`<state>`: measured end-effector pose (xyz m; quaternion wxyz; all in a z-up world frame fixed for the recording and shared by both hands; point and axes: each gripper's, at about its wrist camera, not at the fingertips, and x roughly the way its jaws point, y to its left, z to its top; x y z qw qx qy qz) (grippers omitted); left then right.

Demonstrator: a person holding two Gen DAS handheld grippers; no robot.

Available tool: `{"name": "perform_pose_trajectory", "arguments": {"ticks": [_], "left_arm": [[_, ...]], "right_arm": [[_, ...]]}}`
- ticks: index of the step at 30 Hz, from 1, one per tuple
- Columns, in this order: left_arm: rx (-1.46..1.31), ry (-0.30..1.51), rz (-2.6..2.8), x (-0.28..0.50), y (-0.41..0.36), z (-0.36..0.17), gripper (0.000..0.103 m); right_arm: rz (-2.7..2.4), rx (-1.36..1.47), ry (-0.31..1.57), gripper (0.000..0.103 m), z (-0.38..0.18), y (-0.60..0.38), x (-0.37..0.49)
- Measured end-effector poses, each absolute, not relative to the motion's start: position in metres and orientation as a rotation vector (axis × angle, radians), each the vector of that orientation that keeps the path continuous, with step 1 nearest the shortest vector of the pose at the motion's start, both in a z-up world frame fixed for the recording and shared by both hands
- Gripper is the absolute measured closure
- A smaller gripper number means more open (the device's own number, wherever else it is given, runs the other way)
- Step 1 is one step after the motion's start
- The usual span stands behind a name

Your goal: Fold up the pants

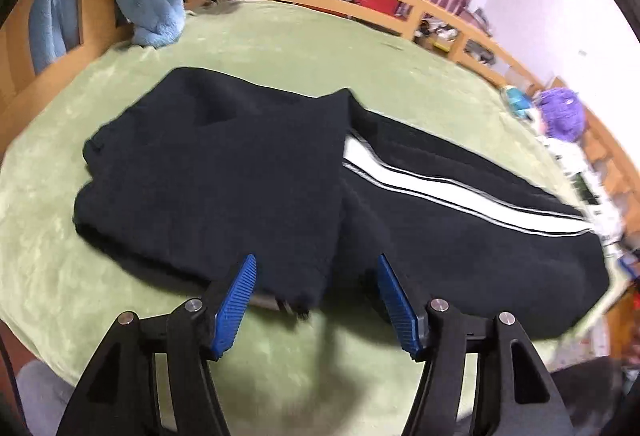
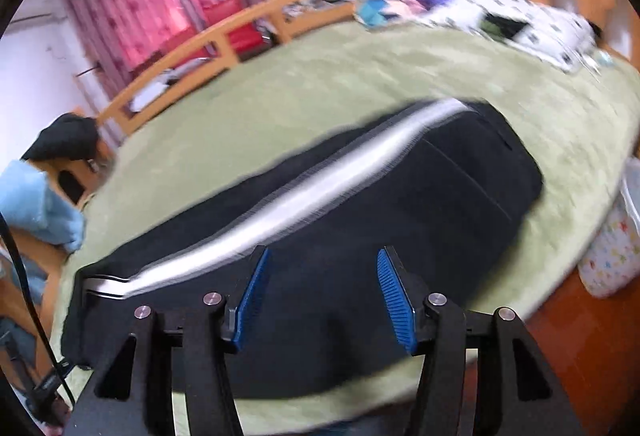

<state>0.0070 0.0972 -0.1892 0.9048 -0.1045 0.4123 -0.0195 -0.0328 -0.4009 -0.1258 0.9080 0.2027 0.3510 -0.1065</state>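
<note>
Black pants [image 1: 224,172] part-folded on green blanket [image 1: 280,48]; both jaws apart.

Both cameras are looking down along their fingers, close over the bed [image 1: 280,48]. They are sharing the black pants [image 1: 224,176] [image 2: 440,196] from opposite ends.

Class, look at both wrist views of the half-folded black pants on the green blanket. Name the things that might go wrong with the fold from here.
1. Both the left gripper and right gripper are open, holding nothing, so the folded-over flap of the pants may slip or spring back.
2. The flap's edge lies askew over the white stripe; folding on could lock in a crooked shape.
3. The soft green blanket may bunch under a grab.
</note>
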Motion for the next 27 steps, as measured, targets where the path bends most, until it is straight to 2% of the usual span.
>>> {"name": "perform_pose_trajectory", "arguments": {"ticks": [1,2,3,6,10,13,19,23,24,25,27], "left_arm": [[-0.181,0.867,-0.014,0.013,0.096,-0.194,0.043],[-0.150,0.879,0.002,0.018,0.094,-0.198,0.058],[-0.128,0.881,-0.001,0.025,0.093,-0.199,0.081],[-0.156,0.846,-0.047,0.031,0.104,-0.187,0.095],[-0.078,0.723,0.029,0.044,0.124,-0.142,0.096],[-0.129,0.672,0.057,0.075,0.155,-0.114,0.096],[-0.136,0.640,0.147,0.144,0.190,-0.104,0.096],[-0.159,0.739,0.223,0.173,0.208,-0.128,0.092],[-0.148,0.758,0.225,0.176,0.210,-0.133,0.086],[-0.132,0.766,0.232,0.176,0.211,-0.137,0.077],[-0.122,0.744,0.236,0.167,0.214,-0.137,0.038]], "right_arm": [[-0.199,0.404,0.710,0.042,-0.120,-0.393,-0.027],[-0.185,0.395,0.698,0.040,-0.118,-0.387,-0.024],[-0.164,0.378,0.683,0.039,-0.114,-0.378,-0.017],[-0.141,0.331,0.668,0.039,-0.115,-0.362,-0.003],[-0.142,0.295,0.713,0.039,-0.134,-0.348,0.020],[-0.135,0.312,0.730,0.039,-0.139,-0.349,0.029],[-0.175,0.335,0.729,0.039,-0.144,-0.357,0.039],[-0.209,0.273,0.764,0.039,-0.151,-0.352,0.048],[-0.207,0.259,0.779,0.039,-0.154,-0.349,0.051],[-0.203,0.247,0.795,0.039,-0.156,-0.346,0.054],[-0.188,0.225,0.827,0.039,-0.162,-0.338,0.061]]}}
